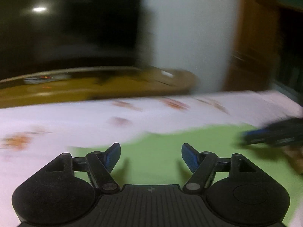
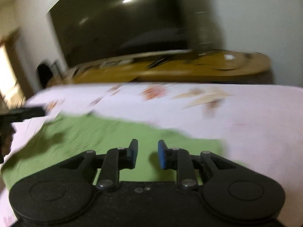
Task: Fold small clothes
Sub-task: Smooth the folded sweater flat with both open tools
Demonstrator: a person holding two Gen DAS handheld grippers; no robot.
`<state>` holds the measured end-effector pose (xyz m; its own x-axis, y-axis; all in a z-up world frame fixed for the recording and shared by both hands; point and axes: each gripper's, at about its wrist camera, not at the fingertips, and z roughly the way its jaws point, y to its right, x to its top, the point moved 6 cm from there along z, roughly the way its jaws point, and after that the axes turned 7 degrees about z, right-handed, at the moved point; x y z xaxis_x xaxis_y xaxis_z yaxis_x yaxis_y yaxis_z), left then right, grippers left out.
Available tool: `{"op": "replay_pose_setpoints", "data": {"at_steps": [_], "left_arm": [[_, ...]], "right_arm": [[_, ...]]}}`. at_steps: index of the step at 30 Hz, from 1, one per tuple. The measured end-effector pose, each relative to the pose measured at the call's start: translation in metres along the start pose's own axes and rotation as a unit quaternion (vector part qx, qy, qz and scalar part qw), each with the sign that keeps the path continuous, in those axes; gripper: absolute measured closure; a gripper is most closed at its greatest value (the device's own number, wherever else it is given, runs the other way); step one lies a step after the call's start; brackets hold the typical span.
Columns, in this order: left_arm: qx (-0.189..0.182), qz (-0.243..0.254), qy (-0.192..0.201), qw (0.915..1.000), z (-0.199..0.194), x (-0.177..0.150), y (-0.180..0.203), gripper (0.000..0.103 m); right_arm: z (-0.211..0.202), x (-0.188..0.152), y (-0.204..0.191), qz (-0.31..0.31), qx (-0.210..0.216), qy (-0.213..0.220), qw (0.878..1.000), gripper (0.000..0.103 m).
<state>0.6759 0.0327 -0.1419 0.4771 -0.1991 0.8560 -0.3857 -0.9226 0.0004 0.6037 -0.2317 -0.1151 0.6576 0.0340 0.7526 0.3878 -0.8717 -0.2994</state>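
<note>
Both views are blurred. The green cloth [image 1: 170, 151] lies spread on a bed sheet [image 1: 75, 121], pale with orange prints. The left tool [image 1: 151, 156] hangs above the cloth with its jaws wide apart and nothing between them. The right tool [image 2: 147, 154] is also over the cloth, jaws parted by a narrower gap, gripping nothing. Behind the bed stand a wooden bench [image 2: 189, 70] and a dark screen [image 2: 117, 22].
</note>
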Motion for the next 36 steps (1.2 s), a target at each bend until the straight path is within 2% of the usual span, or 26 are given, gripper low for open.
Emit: {"op": "replay_pose_setpoints", "data": {"at_steps": [3, 4, 6, 8, 9, 11, 12, 14, 15, 18, 20, 22, 24, 26, 30, 32, 34, 36], "left_arm": [[-0.012, 0.011, -0.024, 0.9996, 0.027, -0.003, 0.037, 0.032], [-0.005, 0.014, -0.035, 0.9993, 0.035, -0.006, 0.039, 0.032], [0.031, 0.024, -0.067, 0.9970, 0.046, -0.017, 0.032, 0.032], [0.040, 0.005, -0.060, 0.9974, 0.033, -0.023, 0.014, 0.032], [0.059, -0.003, -0.063, 0.9962, 0.023, -0.028, -0.002, 0.032], [0.081, -0.015, -0.062, 0.9946, -0.005, -0.040, -0.028, 0.032], [0.095, -0.024, -0.060, 0.9934, -0.018, -0.042, -0.033, 0.032], [0.094, -0.029, -0.053, 0.9938, -0.034, -0.042, -0.029, 0.032], [0.086, -0.021, -0.045, 0.9950, -0.040, -0.039, -0.016, 0.032], [0.049, -0.012, -0.030, 0.9983, -0.045, -0.031, 0.026, 0.032], [0.033, -0.010, -0.042, 0.9986, -0.036, -0.035, 0.046, 0.027], [0.038, 0.013, -0.050, 0.9979, -0.042, -0.041, 0.066, 0.026], [0.049, 0.044, -0.067, 0.9956, -0.044, -0.055, 0.073, 0.022], [0.070, 0.056, -0.073, 0.9933, -0.051, -0.070, 0.062, 0.015], [0.100, 0.011, -0.078, 0.9919, -0.087, -0.088, 0.013, 0.015], [0.121, -0.003, -0.077, 0.9897, -0.105, -0.090, 0.001, 0.015], [0.123, -0.029, -0.052, 0.9906, -0.118, -0.081, 0.003, 0.015], [0.113, -0.035, -0.032, 0.9925, -0.120, -0.069, 0.023, 0.015]], "right_arm": [[0.028, -0.013, -0.040, -0.079, -0.024, -0.026, 0.996, 0.079], [0.035, -0.014, -0.048, -0.094, -0.035, -0.032, 0.994, 0.079], [0.041, -0.013, -0.050, -0.103, -0.041, -0.039, 0.993, 0.078], [0.037, -0.010, -0.033, -0.095, -0.071, -0.040, 0.992, 0.078], [0.032, -0.008, -0.020, -0.084, -0.089, -0.039, 0.992, 0.078], [0.014, -0.008, 0.020, -0.049, -0.140, -0.036, 0.988, 0.079], [-0.001, -0.010, 0.033, -0.030, -0.143, -0.034, 0.989, 0.081], [-0.024, -0.010, 0.038, -0.005, -0.136, -0.020, 0.991, 0.075], [-0.034, -0.011, 0.028, -0.008, -0.128, -0.009, 0.992, 0.075], [-0.042, -0.028, -0.030, -0.037, -0.063, -0.006, 0.997, 0.076], [-0.039, -0.045, -0.068, -0.072, -0.034, -0.019, 0.997, 0.076], [-0.031, -0.056, -0.095, -0.091, -0.019, -0.030, 0.995, 0.076], [-0.027, -0.062, -0.110, -0.103, -0.016, -0.040, 0.994, 0.069], [-0.025, -0.067, -0.106, -0.117, -0.032, -0.054, 0.991, 0.068], [-0.050, -0.065, -0.051, -0.064, -0.100, -0.052, 0.992, 0.072], [-0.068, -0.067, -0.027, -0.039, -0.121, -0.055, 0.990, 0.072], [-0.084, -0.068, -0.025, -0.034, -0.123, -0.047, 0.991, 0.069], [-0.092, -0.069, -0.050, -0.045, -0.096, -0.032, 0.994, 0.070]]}}
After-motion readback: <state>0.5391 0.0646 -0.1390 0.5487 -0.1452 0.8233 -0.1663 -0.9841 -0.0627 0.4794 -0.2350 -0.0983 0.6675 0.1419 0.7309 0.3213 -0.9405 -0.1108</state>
